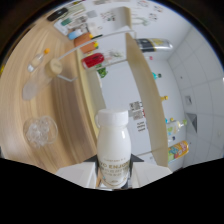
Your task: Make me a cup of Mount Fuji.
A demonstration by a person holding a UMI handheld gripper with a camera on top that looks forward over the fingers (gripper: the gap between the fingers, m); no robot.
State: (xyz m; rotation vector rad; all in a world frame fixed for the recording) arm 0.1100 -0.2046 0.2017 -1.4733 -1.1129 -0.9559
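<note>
A drinks-making station, like a café or demo kitchen: a wooden desk (pixel 60 125) with clear glasses (pixel 39 131), shelves (pixel 145 95) of bottles, white tiled wall (pixel 200 65).

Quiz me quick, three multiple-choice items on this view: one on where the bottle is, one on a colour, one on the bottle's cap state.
1. Where is the white bottle?
A. Between the gripper fingers
B. Lying on the wooden counter
C. On the shelf beyond

2. What colour is the bottle's cap?
A. Red
B. White
C. Blue

3. What state is the bottle in?
A. Cap off
B. Capped, tipped on its side
C. Capped, upright in the view

Answers:
1 A, since the white fingers flank its lower body at both sides.
2 B, since the cap matches the white body.
3 C, since the cap sits on top of the neck and the bottle stands straight between the fingers.
</note>
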